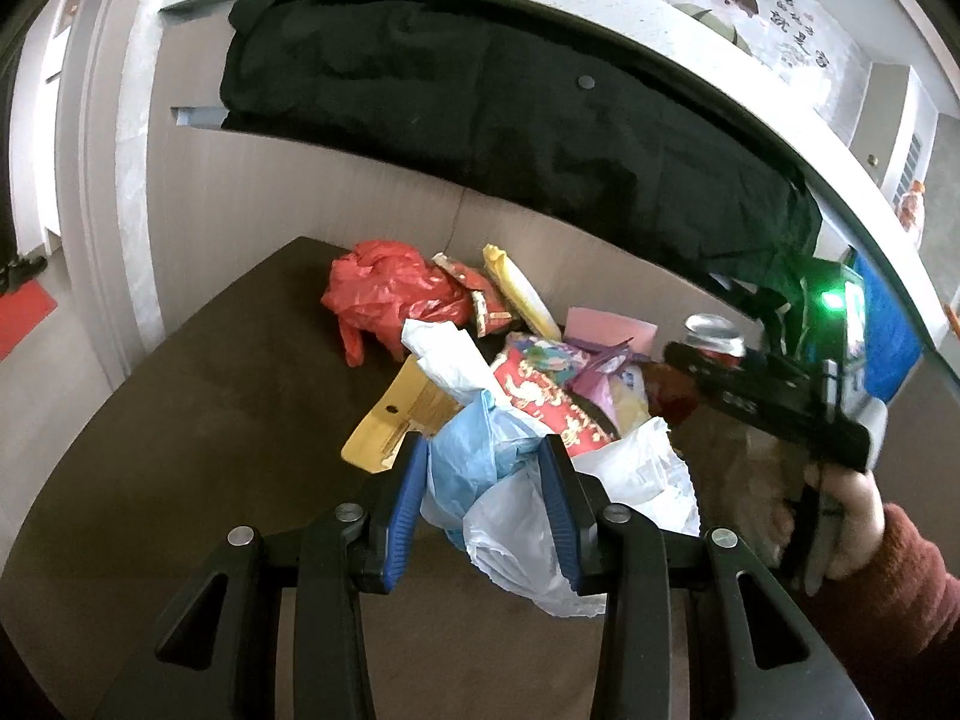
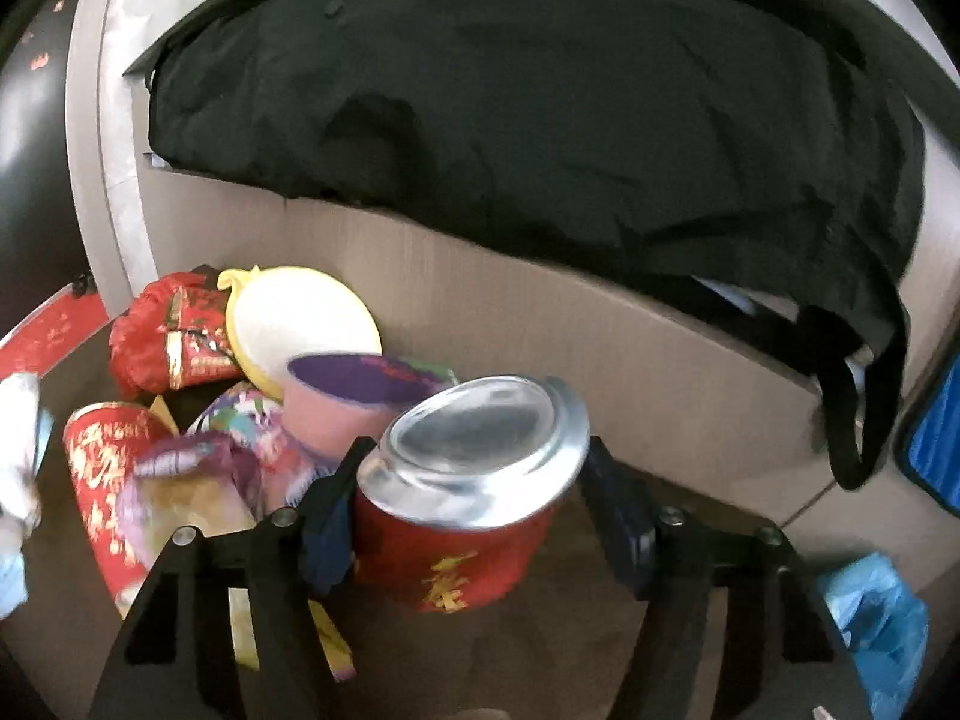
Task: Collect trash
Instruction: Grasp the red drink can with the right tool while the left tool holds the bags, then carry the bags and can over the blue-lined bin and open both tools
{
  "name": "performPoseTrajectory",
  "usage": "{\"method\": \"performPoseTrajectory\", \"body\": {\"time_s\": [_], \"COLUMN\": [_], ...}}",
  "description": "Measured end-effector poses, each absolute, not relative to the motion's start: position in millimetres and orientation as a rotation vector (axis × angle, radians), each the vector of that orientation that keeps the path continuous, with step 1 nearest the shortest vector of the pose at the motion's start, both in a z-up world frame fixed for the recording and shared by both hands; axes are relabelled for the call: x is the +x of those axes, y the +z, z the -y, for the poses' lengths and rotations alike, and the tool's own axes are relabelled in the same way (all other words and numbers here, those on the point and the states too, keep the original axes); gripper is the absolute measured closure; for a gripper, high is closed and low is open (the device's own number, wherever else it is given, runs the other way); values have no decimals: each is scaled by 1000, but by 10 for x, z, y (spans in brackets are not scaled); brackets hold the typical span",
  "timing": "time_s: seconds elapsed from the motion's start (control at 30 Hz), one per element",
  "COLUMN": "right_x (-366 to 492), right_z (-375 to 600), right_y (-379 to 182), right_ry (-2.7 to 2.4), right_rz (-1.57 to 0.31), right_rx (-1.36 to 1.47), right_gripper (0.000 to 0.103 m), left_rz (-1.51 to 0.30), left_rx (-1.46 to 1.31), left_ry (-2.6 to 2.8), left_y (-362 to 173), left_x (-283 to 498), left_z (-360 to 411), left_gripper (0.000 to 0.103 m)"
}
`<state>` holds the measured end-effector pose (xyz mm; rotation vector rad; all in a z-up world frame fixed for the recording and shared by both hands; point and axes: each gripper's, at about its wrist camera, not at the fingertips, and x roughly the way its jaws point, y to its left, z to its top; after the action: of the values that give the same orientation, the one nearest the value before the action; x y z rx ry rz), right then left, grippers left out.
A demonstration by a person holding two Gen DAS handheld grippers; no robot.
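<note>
Now the red can (image 2: 462, 516) sits between the right gripper's (image 2: 474, 510) fingers (image 2: 327, 516).

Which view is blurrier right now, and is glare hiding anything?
Right wrist view: motion blur smears the red wrappers at left, and window glare whitens the can end. Left wrist view: sharper, the plastic bag in the left gripper is crisp; fisheye bends the shelf edge.

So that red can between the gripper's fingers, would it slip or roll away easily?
Probably somewhat. The red can has a smooth, shiny round wall, so it may slide between the right gripper fingers, and it would likely roll if tipped onto its side. It looks thin metal, so a hard squeeze could dent it.
</note>
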<state>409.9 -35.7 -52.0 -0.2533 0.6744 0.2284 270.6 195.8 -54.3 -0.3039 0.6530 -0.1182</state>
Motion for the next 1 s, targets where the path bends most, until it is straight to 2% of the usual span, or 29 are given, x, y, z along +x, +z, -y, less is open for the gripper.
{"method": "performPoseTrajectory", "body": {"time_s": [0.47,0.8,1.0], "right_x": [3085,2282,2113], "right_z": [1226,2295,2967], "right_y": [152,623,708], "right_ry": [365,223,106], "right_rz": [-611,-489,-472], "right_rx": [-88,-65,-41], "right_gripper": [40,40,40], "left_rz": [-571,-502,-484], "left_rx": [-185,-109,-56], "left_ry": [-187,-319,-412], "left_y": [-43,296,364], "left_x": [2530,2535,2604], "left_z": [-1018,202,978], "left_gripper": [64,64,64]}}
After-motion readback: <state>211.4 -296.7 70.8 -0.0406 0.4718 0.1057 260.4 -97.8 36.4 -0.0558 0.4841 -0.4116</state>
